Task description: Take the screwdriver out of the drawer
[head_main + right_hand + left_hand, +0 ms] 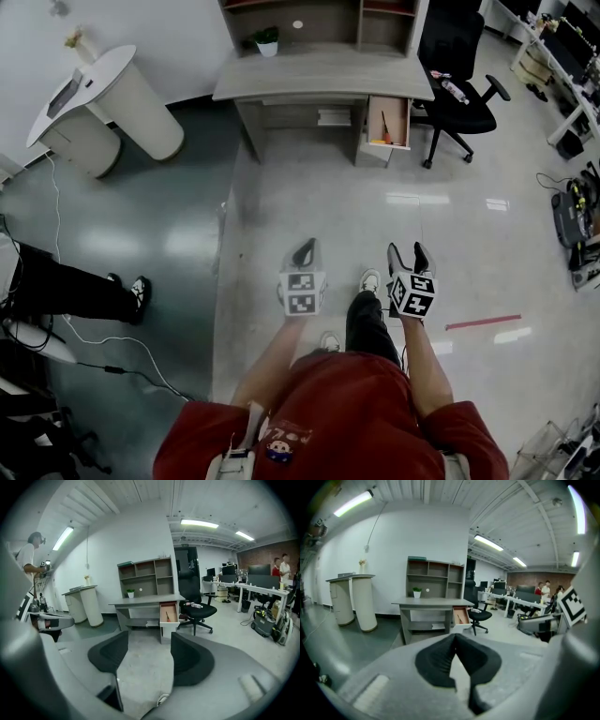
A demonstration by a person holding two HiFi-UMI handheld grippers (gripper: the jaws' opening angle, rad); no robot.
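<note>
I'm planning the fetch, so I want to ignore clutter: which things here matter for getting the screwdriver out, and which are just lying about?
For the job: screwdriver; open drawer holding it.
Just about: office chair; bottle on its seat; potted plant.

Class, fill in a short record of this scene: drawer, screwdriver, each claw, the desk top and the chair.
drawer: pulled open, at the right end of the desk
screwdriver: lying inside the drawer
left claw: shut, empty
right claw: open, empty
desk top: small potted plant at the back
office chair: black, right of the desk
</note>
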